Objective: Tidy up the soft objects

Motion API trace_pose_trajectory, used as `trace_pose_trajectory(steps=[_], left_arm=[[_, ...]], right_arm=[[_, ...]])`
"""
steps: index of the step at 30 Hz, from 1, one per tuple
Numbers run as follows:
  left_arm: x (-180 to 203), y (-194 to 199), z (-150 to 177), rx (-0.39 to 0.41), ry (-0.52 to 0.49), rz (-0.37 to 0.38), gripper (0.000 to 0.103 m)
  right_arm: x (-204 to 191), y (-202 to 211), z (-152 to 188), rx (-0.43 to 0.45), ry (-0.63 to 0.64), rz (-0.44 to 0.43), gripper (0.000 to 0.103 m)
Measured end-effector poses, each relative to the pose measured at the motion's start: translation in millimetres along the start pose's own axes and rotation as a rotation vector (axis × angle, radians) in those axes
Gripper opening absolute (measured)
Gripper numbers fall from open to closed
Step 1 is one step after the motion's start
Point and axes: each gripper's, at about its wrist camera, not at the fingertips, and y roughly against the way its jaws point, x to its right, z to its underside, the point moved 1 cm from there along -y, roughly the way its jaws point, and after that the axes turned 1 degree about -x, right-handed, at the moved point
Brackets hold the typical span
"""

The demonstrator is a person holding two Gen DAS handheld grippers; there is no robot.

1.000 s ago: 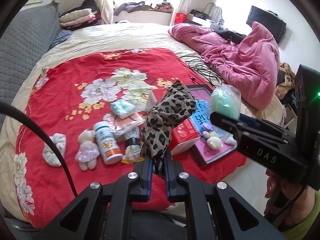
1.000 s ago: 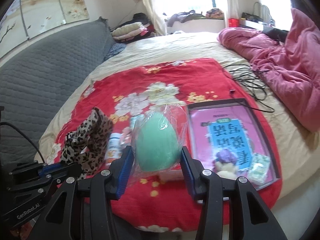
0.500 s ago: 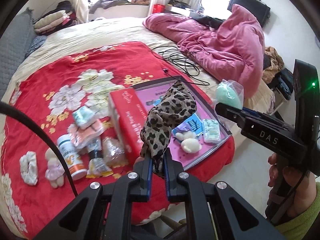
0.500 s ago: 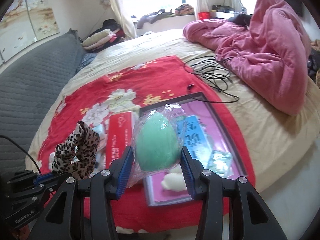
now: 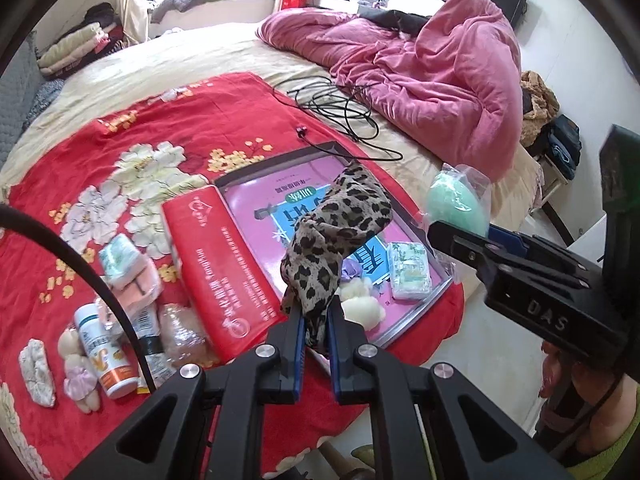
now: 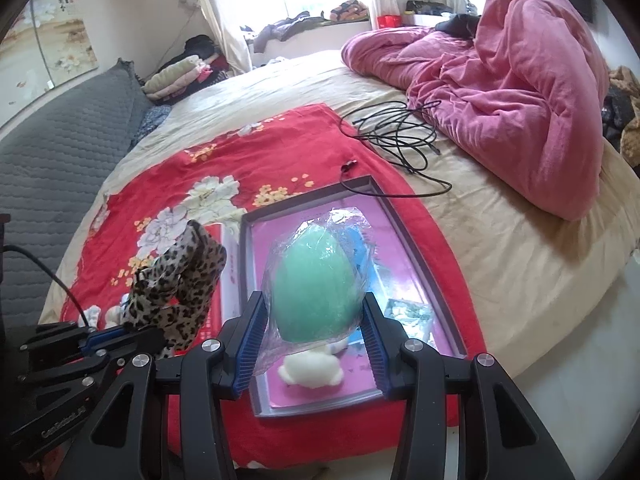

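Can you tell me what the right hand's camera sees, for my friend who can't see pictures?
The right gripper squeezes a green egg in clear plastic above a pink tray on a red flowered cloth on a bed. At left, the left gripper holds a leopard cloth; a pink blanket is heaped at right.

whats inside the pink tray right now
In the pink tray: a white plush toy, a small tissue pack and a lilac bit. The held leopard-print cloth hides part of the floor.
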Motion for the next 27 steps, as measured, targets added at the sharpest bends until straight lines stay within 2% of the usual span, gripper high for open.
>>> trace_pose_trajectory(steps=[10, 27], left_arm=[[4, -52, -18, -0.106, 0.032, 0.049, 0.01], [13, -102, -28, -0.185, 0.0, 0.055, 0.01]], right_arm=[[21, -20, 5, -0.047, -0.022, 0.016, 0.048], [31, -62, 13, -0.141, -0.007, 0.03, 0.048]])
